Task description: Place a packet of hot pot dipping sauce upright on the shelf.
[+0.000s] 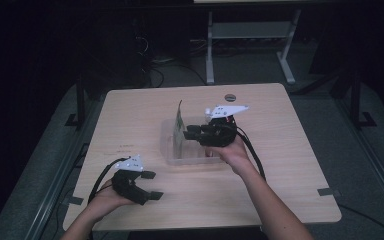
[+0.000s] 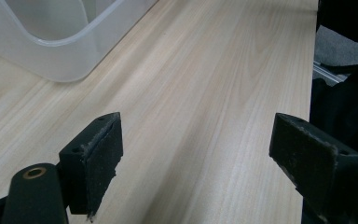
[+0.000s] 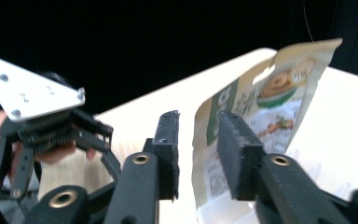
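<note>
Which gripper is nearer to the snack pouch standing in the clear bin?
Right. The right gripper has the pouch between its jaws over the bin; the left gripper sits apart, near the table's front edge.

- High view looks forward and down from above the person's side onto the whole pale wooden table (image 1: pixel 130 107).
- Left gripper view sits low, skimming that tabletop, close to the clear plastic tub (image 2: pixel 56 42).
- Right gripper view looks level, close on a printed snack pouch (image 3: pixel 256 112); the high view shares it.
</note>
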Demonstrator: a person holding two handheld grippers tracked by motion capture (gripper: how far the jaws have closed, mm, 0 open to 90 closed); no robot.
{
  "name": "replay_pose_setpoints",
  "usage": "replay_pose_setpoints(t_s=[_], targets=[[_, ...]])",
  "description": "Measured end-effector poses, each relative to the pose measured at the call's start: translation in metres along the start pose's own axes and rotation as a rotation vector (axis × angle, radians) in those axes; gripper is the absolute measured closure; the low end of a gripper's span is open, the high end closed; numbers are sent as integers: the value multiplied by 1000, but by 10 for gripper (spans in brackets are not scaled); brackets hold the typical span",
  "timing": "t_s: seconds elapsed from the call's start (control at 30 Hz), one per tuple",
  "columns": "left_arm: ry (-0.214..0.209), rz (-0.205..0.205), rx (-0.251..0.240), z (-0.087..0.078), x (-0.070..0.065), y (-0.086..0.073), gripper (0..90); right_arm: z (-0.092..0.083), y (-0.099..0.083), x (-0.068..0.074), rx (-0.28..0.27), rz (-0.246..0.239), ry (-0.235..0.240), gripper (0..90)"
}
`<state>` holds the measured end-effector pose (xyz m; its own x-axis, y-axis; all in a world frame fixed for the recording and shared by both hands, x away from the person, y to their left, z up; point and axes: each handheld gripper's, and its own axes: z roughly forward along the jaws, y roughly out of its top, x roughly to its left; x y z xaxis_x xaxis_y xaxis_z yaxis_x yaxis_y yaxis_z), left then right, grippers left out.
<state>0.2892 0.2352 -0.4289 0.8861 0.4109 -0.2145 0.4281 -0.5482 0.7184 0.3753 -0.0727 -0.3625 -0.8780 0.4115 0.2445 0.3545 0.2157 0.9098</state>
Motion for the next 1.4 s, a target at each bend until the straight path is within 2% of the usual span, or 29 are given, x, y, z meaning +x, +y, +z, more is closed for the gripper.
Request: replay_pose_setpoints(t_s=[0.07, 0.3, 0.6, 0.73, 1.13, 1.23, 1.4], targets=[[2, -3, -3, 0, 0, 0, 169, -1, -1, 2, 26, -11, -1, 622], [2, 1, -4, -1, 1, 0, 169, -10, -7, 8, 64, -39, -32, 541], [15, 12, -6, 0, 1, 0, 169, -26, -22, 18, 116, -64, -28, 478], [19, 11, -4, 0, 1, 1, 168, -32, -28, 21, 125, -64, -27, 460], [31, 53, 43, 2, -1, -1, 162, -49, -53, 28, 185, -59, -49, 411], [32, 44, 45, 2, -3, -2, 162, -54, -59, 28, 206, -71, -62, 396], [39, 60, 62, 1, -2, -3, 163, -65, -72, 25, 228, -61, -85, 380]])
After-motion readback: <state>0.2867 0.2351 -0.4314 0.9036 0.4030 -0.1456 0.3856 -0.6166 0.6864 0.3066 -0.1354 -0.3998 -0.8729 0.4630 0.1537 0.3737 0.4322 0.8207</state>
